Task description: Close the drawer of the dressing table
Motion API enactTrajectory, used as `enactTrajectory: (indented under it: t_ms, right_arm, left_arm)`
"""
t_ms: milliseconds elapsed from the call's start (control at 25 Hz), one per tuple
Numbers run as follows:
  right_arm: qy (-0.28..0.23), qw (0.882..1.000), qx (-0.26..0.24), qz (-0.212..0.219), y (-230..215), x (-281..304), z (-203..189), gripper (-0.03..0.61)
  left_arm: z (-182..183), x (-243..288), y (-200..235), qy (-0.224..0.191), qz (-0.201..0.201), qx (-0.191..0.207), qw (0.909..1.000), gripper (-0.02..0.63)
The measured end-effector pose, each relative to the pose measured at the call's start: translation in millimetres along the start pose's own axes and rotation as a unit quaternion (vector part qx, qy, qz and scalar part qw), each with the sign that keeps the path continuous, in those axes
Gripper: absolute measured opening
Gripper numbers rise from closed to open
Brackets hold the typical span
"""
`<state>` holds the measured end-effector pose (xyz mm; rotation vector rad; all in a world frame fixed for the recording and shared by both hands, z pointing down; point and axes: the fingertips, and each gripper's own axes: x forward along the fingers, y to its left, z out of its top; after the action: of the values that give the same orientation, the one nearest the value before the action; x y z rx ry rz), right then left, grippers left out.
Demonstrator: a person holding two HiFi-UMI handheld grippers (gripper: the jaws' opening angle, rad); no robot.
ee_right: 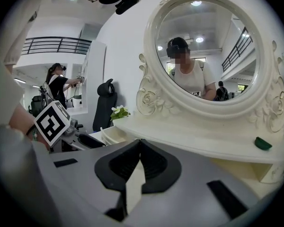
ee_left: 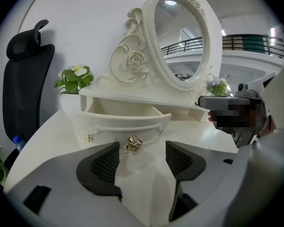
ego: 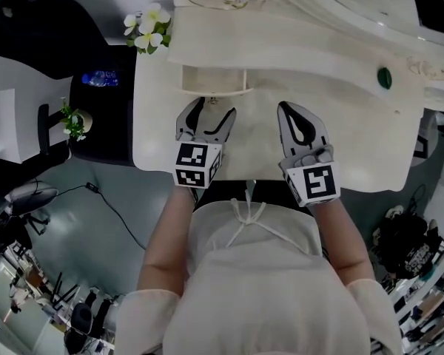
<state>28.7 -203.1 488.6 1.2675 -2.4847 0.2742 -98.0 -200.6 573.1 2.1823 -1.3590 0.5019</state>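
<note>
White drawer (ee_left: 123, 122) ajar | left gripper (ego: 214, 111) faces it, spread | right gripper (ego: 288, 109) pinched

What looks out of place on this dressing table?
The drawer on the dressing table stands pulled out, its inside showing. The left gripper, jaws apart, faces its gold knob but does not grip it. Nothing looks spilled or broken.

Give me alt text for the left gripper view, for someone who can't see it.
The left tongs, open and empty, point at the open drawer of a white dressing table, its gold knob just ahead. An oval mirror stands above; flowers and a black chair are at left.
</note>
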Motion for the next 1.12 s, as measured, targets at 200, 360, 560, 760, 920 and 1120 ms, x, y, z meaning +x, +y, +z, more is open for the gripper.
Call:
enactTrajectory:
  t_ms: [200, 360, 560, 760, 920, 1120]
  right_arm:
    - [-0.014, 1.000, -0.013, -0.006, -5, 4, -2, 0.006]
    - [-0.012, 1.000, -0.012, -0.008, -5, 6, -5, 0.006]
    - [0.000, 1.000, 0.000, -0.012, -3, 8, -5, 0.006]
    - [0.000, 1.000, 0.005, -0.016, -6, 11, 0, 0.006]
    - [-0.011, 1.000, -0.010, -0.018, -12, 12, 3, 0.006]
    - [-0.002, 1.000, 0.002, -0.026, -14, 14, 1, 0.006]
  left_arm:
    - [0, -1, 13, -0.004, 0.030, -0.013, 0.9995, 0.183]
    - [1, 0, 12, -0.001, 0.029, -0.007, 0.9996, 0.106]
    - [0, 0, 12, 0.006, 0.025, -0.005, 0.9997, 0.104]
    - [1, 2, 12, 0.020, 0.008, 0.013, 0.9997, 0.104]
    - [7, 6, 16, 0.021, 0.005, 0.003, 0.9998, 0.104]
    - [18, 13, 29, 0.011, 0.007, -0.017, 0.9998, 0.104]
